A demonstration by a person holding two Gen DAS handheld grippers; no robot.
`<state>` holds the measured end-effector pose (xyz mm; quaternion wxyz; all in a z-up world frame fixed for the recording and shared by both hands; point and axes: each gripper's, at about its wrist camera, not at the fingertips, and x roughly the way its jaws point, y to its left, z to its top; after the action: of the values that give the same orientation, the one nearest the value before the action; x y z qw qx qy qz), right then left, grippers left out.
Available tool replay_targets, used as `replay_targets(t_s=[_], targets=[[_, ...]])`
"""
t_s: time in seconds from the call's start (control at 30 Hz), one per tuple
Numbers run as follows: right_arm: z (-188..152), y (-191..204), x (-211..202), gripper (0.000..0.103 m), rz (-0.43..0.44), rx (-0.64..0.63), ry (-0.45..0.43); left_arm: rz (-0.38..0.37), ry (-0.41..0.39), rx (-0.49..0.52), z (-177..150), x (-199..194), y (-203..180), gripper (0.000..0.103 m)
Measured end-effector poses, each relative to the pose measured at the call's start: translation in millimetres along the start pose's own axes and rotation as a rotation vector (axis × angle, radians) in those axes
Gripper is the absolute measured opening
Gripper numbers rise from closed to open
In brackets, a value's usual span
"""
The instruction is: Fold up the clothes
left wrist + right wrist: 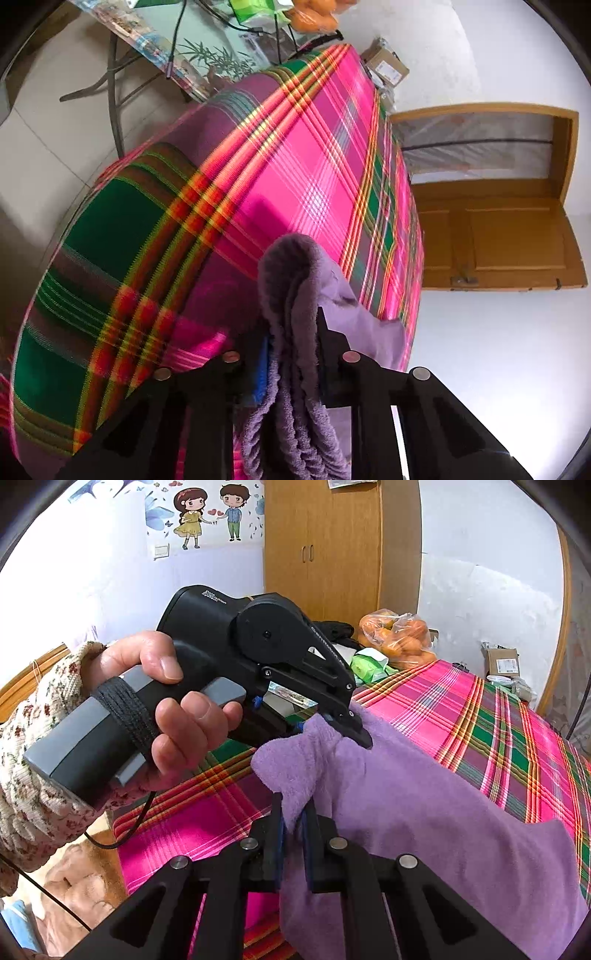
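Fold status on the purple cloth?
Done: no finished fold visible. In hand: left gripper and right gripper both clamp bunched edges of the purple cloth, held close together above the plaid bedspread. Left: lay it down, flatten, complete the folds.

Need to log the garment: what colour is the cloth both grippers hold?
Purple cloth, plain; clearest in the right wrist view.

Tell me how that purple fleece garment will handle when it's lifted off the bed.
The purple fleece garment looks floppy: it sags and bunches between both tongs. Probably light, since a pinched edge holds it up. Its fuzzy pile likely grips well in the right tongs and left tongs.
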<state>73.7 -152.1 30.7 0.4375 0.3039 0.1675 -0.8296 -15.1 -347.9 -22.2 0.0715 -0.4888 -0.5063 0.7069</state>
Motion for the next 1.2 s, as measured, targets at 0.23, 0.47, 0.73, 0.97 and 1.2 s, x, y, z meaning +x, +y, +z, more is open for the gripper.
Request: replay_targets(t_s=[0.23,0.47,0.73,0.97,1.2], targets=[[6,10,12,0.007,0.005,-0.018,0.017,0.016,-0.035,0.028,3,-5,1,0.015],[13,21,21,0.007,0.011,-0.038,0.034,0.044,-0.056,0.074,6,-14,0,0.014],[7,15,33,0.006,0.034,-0.003,0.069,0.116,-0.112,0.093,6,-25,4,0.008],[3,8,26,0.006,0.039,0.003,0.047,0.123,-0.106,0.065,2,-21,-3,0.008],[3,1,23,0.006,0.046,0.019,0.037,0.122,-0.069,0.012,-3,-14,-1,0.018]])
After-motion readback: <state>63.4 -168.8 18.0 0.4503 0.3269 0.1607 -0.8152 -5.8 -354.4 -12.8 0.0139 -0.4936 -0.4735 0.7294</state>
